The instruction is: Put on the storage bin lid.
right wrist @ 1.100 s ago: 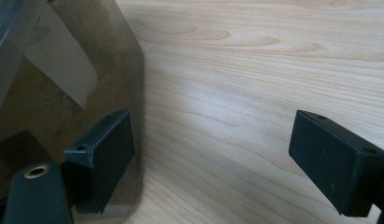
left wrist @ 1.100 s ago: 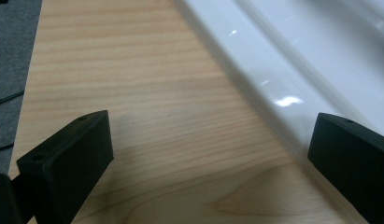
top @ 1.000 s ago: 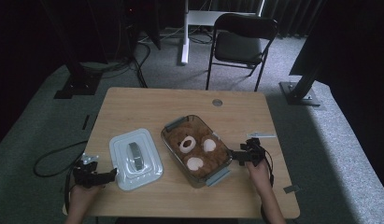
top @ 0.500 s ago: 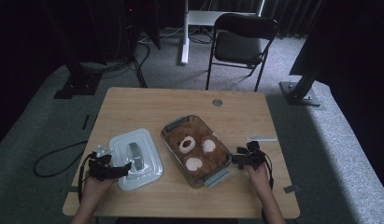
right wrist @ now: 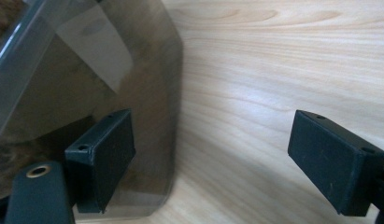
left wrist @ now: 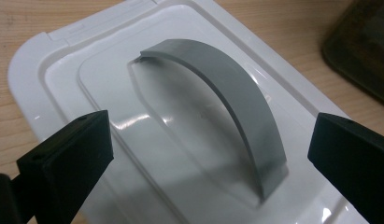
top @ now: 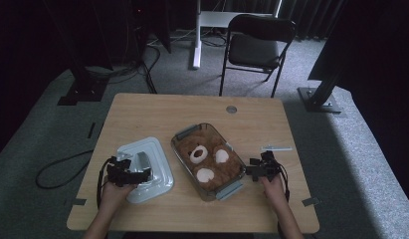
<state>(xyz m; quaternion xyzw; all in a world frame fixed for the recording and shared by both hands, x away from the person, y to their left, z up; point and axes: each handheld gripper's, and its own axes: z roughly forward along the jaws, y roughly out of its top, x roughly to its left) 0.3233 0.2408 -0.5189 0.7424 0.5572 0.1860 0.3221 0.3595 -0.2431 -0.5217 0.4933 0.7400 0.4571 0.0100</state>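
A clear plastic container (top: 184,136) sits in the middle of the wooden table (top: 157,112) with a brown teddy bear (top: 209,160) lying inside. To its left lies a white lid (top: 154,149) with a grey arched handle (top: 142,160). My left gripper (top: 144,174) is open over the lid. In the left gripper view the left gripper (left wrist: 210,140) has one jaw on each side of the handle (left wrist: 227,102) above the lid (left wrist: 63,56). My right gripper (top: 250,172) is open at the container's right side. In the right gripper view the right gripper (right wrist: 213,149) straddles the container's wall edge (right wrist: 133,70).
A small white strip (top: 276,148) lies on the table behind my right hand, and a round grommet (top: 231,109) sits near the far edge. A black folding chair (top: 259,45) stands beyond the table. A cable (top: 57,167) loops on the floor at left.
My left gripper has moved right from the table's left edge onto the lid and now brackets the handle. My right gripper has shifted slightly left toward the container.
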